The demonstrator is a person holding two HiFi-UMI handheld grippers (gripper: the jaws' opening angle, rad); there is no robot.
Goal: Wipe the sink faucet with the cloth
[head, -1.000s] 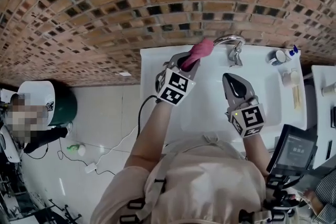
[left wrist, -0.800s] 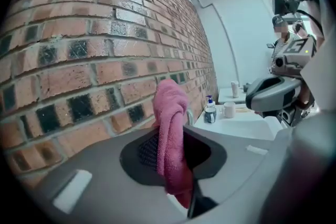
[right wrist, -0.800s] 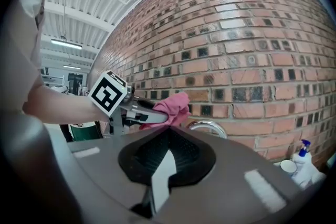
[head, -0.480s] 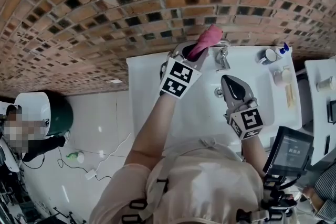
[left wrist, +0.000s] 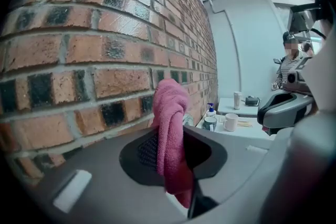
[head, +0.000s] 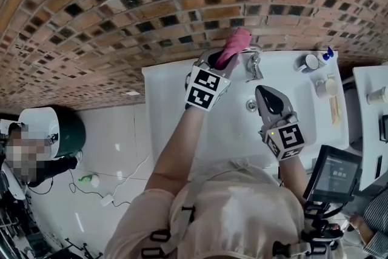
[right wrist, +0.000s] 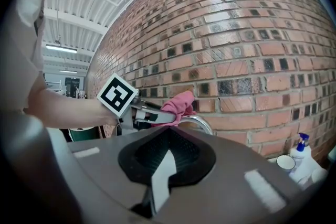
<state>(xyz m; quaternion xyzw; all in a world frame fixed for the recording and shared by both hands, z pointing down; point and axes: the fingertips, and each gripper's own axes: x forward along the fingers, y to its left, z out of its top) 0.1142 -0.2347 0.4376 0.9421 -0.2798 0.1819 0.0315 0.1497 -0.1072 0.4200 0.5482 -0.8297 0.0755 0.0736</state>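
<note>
Since a second earlier, the left gripper (head: 220,61) had carried its load along the back of the sink (head: 167,112), closer to the brick wall (head: 121,9). Its jaws were pinched narrowly on the pink cloth (head: 235,44), whose bunched end stuck out past the tips and appeared to rest on the arch of the faucet (head: 253,65). The right gripper (head: 268,94) hovered over the basin just in front of the faucet, jaws together and empty. Wiping seemed under way: the spout's top was being rubbed, while the handle and base probably remained.
</note>
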